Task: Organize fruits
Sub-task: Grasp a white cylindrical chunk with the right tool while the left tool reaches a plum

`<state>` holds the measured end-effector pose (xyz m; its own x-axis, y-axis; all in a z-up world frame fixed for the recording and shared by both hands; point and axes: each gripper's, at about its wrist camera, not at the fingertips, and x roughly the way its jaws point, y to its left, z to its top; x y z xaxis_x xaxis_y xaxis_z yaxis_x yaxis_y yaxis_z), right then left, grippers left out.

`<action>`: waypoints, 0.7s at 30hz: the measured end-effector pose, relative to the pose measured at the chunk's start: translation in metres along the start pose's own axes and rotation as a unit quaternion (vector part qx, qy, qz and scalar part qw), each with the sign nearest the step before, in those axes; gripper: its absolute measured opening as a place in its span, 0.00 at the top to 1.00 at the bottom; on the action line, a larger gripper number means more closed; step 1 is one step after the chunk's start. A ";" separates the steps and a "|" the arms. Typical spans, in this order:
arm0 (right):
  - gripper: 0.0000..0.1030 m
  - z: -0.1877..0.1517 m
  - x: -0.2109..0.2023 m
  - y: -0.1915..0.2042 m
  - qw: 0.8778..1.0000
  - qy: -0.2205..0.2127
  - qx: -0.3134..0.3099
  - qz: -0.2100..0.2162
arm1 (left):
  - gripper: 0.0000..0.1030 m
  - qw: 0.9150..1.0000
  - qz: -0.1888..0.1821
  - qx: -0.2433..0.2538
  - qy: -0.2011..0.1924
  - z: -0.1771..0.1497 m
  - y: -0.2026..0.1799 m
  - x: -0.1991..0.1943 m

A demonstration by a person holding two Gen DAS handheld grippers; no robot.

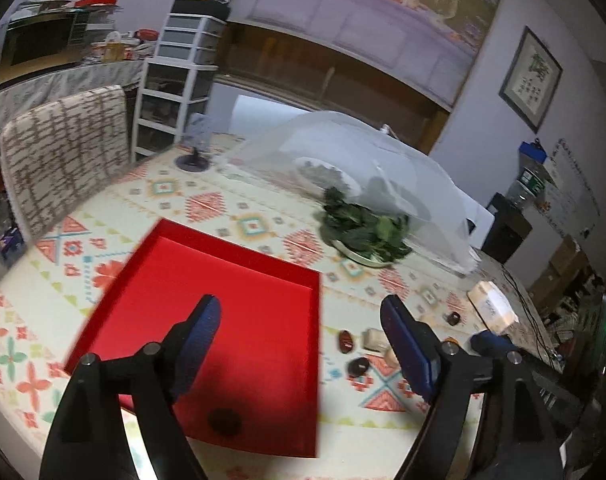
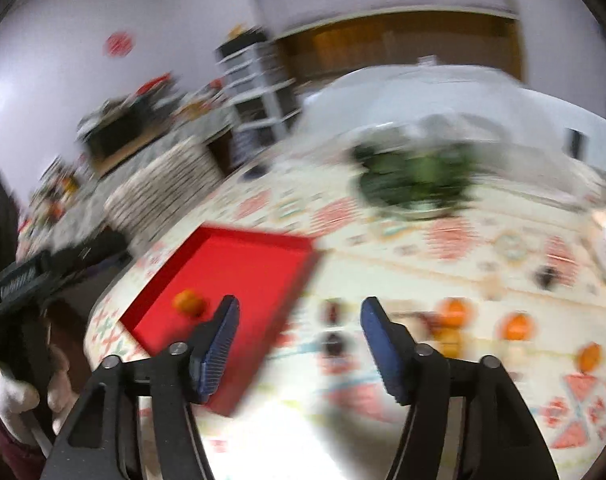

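2 grippers, both empty: left gripper (image 1: 301, 312) and right gripper (image 2: 297, 316) each have their blue pads spread apart with nothing between them.
Landmark: red tray (image 1: 239, 280) on the patterned tablecloth (image 1: 223, 204), everything below is placed relative to it.
In the tray: 1 dark round fruit (image 1: 224, 421) near its front edge in the left wrist view, and 1 orange fruit (image 2: 189, 303) inside its near-left part in the right wrist view.
Outside the tray, right side: a few dark date-looking pieces (image 1: 346, 340) just beside it, plus about 3 more orange fruits (image 2: 517, 326) further right. Pretty blurry, so I can't tell the exact count.
Beyond the tray: plate of greens (image 1: 363, 232) under the edge of a mesh food cover (image 1: 343, 152).
Progress guess: early, most fruit is not in the tray yet.
Risk 1: round fruit may roll off the table edge if a pad nudges it instead of straddling it.
Risk 2: the right view is badly smeared; reaching at that speed could overshoot and knock the small pieces around.
Risk 3: dropping fruit from a height might bounce it over the low tray wall.
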<state>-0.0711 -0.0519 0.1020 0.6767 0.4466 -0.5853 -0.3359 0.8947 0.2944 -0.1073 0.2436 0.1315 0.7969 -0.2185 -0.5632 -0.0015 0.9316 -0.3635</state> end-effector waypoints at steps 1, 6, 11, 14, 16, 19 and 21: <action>0.28 0.000 -0.011 -0.021 1.000 -0.010 0.015 -0.017 | 0.20 1.000 -0.003 0.002 0.005 -0.002 -0.005 0.005; 0.28 -0.011 -0.032 -0.098 0.995 -0.009 0.071 -0.074 | 0.20 0.997 -0.027 0.032 0.057 -0.026 -0.042 0.045; 0.28 -0.030 -0.019 -0.129 0.993 0.018 0.092 -0.077 | 0.21 0.989 -0.052 0.092 0.105 -0.059 -0.082 0.076; 0.32 -0.040 0.002 -0.139 0.992 0.039 0.095 -0.079 | 0.33 0.982 -0.065 0.123 0.124 -0.075 -0.103 0.089; 0.38 -0.042 0.018 -0.143 0.990 0.053 0.098 -0.081 | 0.35 0.978 -0.070 0.142 0.137 -0.084 -0.116 0.098; 0.38 -0.042 0.037 -0.146 0.989 0.068 0.102 -0.083 | 0.35 0.974 -0.073 0.158 0.147 -0.093 -0.129 0.108; 0.38 -0.041 0.049 -0.144 0.989 0.079 0.101 -0.079 | 0.35 0.971 -0.068 0.173 0.151 -0.097 -0.136 0.116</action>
<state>-0.0163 -0.1589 -0.0005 0.5945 0.3104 -0.7417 -0.0852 0.9416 0.3257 -0.0731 0.0631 0.0437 0.5618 -0.3736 -0.7381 0.3362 0.9183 -0.2090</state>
